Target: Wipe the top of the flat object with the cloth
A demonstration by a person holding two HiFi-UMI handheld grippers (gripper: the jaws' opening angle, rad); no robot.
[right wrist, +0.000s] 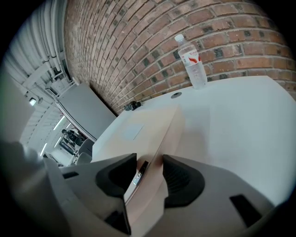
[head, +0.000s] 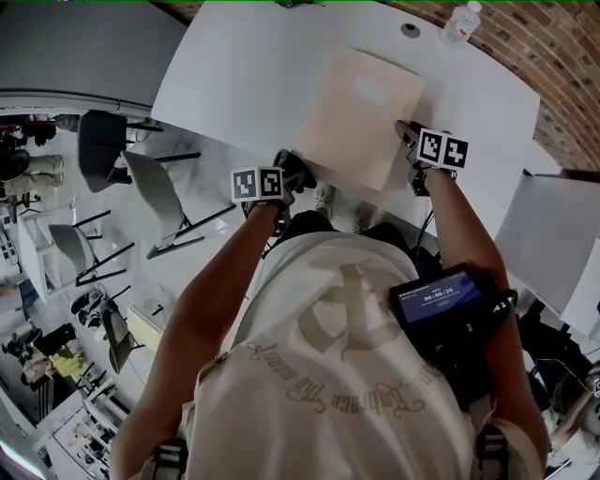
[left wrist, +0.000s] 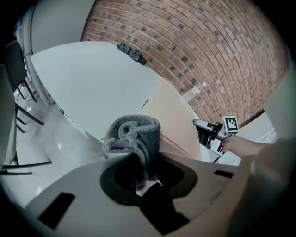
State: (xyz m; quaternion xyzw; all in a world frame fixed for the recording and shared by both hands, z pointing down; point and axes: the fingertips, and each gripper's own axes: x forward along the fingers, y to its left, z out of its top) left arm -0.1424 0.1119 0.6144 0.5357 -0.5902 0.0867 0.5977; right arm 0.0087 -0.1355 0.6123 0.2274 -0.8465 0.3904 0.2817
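A flat beige box (head: 361, 117) lies on the white table (head: 244, 66), its near corner close to the table's front edge. My right gripper (head: 411, 139) is shut on the box's right edge; in the right gripper view the box (right wrist: 138, 132) runs between the jaws of the right gripper (right wrist: 149, 173). My left gripper (head: 292, 172) is at the box's near-left corner, shut on a rolled grey cloth (left wrist: 134, 132) that sticks out past its jaws. In the left gripper view the box (left wrist: 173, 122) is just behind the cloth, with the right gripper (left wrist: 208, 132) beyond it.
A clear water bottle (head: 461, 21) stands at the table's far right, near a round grommet (head: 410, 29). A small dark object (left wrist: 132, 53) lies at the far edge by the brick wall. Chairs (head: 155, 192) stand on the left, another white table (head: 553, 225) on the right.
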